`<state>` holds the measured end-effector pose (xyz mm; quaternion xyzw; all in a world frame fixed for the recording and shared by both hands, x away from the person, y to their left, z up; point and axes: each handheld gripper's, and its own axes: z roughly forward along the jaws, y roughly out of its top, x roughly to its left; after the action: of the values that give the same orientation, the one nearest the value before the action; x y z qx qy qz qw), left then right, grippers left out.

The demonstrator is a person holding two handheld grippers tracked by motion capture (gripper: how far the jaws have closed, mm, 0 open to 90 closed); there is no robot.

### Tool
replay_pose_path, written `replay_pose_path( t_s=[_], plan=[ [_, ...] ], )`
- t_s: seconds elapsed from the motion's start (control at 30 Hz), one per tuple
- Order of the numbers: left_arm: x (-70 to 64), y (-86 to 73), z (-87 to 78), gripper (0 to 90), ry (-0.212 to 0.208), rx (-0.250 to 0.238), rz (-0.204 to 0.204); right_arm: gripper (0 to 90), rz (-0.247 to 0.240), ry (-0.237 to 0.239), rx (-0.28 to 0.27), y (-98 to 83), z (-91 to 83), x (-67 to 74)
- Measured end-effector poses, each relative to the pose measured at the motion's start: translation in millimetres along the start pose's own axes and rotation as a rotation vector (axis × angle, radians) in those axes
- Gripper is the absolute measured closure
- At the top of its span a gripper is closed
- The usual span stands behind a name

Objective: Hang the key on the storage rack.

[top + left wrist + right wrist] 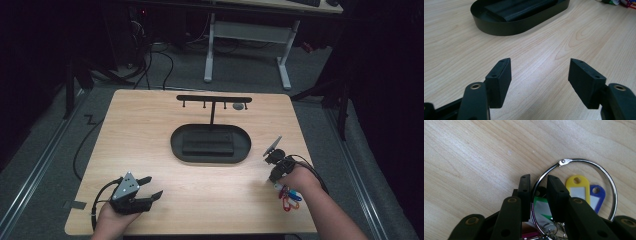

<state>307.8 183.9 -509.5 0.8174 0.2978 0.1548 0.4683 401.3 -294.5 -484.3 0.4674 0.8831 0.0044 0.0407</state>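
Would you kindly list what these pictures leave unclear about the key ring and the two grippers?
- Right gripper view: whether the right gripper presses the metal ring or only straddles it; the wire sits in a narrow gap.
- Right gripper view: the green tag and the keys are partly covered by the jaws and cut off at the bottom edge.
- High view: the key tags are too small to count.
- High view: the small round thing on the black stand is too small to identify.

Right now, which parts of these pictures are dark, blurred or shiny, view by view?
High view: the room around the lit table is nearly black, and the tags are small and soft. Left gripper view: even light, with the tray and the fingers sharp. Right gripper view: the ring gleams, while the near fingers are slightly soft.
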Motion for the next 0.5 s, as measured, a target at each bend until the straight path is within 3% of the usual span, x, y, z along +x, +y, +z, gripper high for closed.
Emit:
replay_pose_path(
  t_s=[0.13,0.2,0.5],
  plan=[
    [-0.7,0.6,0.9,35.9,-0.002,-0.003,0.003,79.1,-0.014,-0.006,0.008,2.5,-0.1,1.7],
    [-1.7,1.3,1.5,36.0,-0.001,0.001,0.014,85.8,-0.02,-0.011,0.012,3.4,-0.2,5.7],
    [-1.5,0.7,1.1,36.2,0.0,-0.001,0.014,86.6,-0.056,-0.012,-0.007,1.1,-18.2,15.2]
  ],
)
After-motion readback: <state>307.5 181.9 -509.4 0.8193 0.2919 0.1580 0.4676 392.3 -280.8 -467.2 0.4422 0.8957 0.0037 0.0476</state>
